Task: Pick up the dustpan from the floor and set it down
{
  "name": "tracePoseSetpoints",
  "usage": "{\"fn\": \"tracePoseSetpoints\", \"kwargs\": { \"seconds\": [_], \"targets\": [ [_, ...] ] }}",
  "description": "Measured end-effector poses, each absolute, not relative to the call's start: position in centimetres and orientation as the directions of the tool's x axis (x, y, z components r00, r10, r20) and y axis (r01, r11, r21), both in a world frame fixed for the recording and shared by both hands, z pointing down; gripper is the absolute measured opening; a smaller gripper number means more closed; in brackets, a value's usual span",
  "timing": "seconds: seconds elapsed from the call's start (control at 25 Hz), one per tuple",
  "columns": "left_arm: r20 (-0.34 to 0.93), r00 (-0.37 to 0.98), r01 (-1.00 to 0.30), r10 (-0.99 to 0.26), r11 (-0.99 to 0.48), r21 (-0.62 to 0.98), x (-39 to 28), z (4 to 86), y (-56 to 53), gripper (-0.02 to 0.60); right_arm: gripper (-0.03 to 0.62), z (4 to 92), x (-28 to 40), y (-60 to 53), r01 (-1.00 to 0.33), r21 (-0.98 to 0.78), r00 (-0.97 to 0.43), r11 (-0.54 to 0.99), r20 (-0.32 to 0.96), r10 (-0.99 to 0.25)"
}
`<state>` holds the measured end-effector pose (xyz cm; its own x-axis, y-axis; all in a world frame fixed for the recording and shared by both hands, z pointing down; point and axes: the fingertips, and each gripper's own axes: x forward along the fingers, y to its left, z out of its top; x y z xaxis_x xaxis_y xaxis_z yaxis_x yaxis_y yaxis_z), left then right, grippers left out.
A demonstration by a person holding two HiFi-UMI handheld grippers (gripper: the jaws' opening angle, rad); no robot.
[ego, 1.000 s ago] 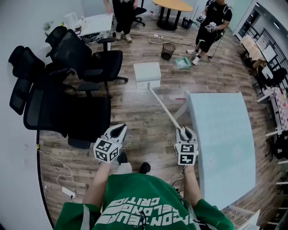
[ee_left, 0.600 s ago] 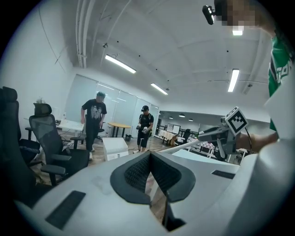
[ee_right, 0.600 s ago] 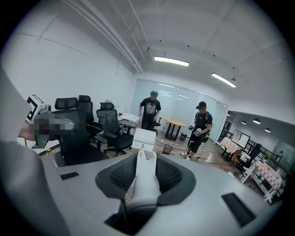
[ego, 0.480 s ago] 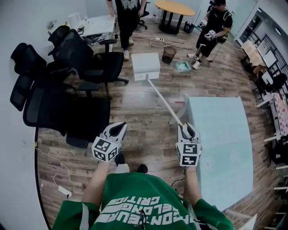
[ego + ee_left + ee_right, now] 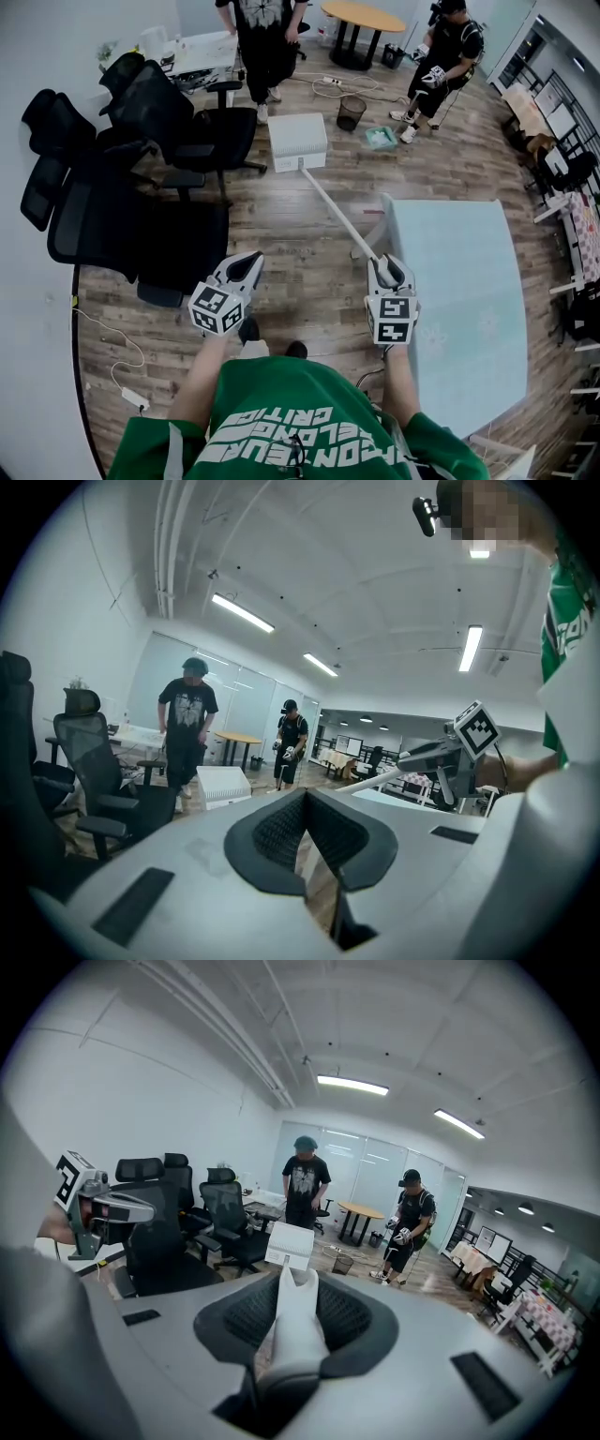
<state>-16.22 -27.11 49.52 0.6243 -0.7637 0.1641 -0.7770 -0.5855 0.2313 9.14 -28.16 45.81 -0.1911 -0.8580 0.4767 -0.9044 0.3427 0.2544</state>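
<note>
The jaws of the right gripper [image 5: 388, 272] were clamped on the near end of the long white handle [image 5: 336, 216] of the dustpan [image 5: 298, 142], whose pan stood far ahead of them. The jaws of the left gripper [image 5: 246, 270] met at their tips, empty.

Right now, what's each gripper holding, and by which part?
Right gripper: the dustpan, with its fingers clamped on the top end of the long handle. Left gripper: nothing, shut and empty.
</note>
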Motion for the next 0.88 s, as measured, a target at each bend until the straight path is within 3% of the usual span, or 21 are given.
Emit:
{"fn": "tracePoseSetpoints", "kwargs": {
  "seconds": [0.44, 0.88],
  "targets": [
    [0.185, 0.678, -0.733, -0.711, -0.640, 0.228, -15.0, 50.3, -27.3, 0.002, 0.121, 48.6, 9.6, -26.1, -0.912, 0.245, -0.155, 0.329, 0.538, -0.829],
    [0.225, 0.828, -0.558, -0.514, -0.794, 0.240, -8.4, 52.2, -26.9, 0.002, 0.121, 54.9, 12.2, -18.4, -0.921, 0.264, -0.035, 0.285, 0.674, -0.738]
  ]
}}
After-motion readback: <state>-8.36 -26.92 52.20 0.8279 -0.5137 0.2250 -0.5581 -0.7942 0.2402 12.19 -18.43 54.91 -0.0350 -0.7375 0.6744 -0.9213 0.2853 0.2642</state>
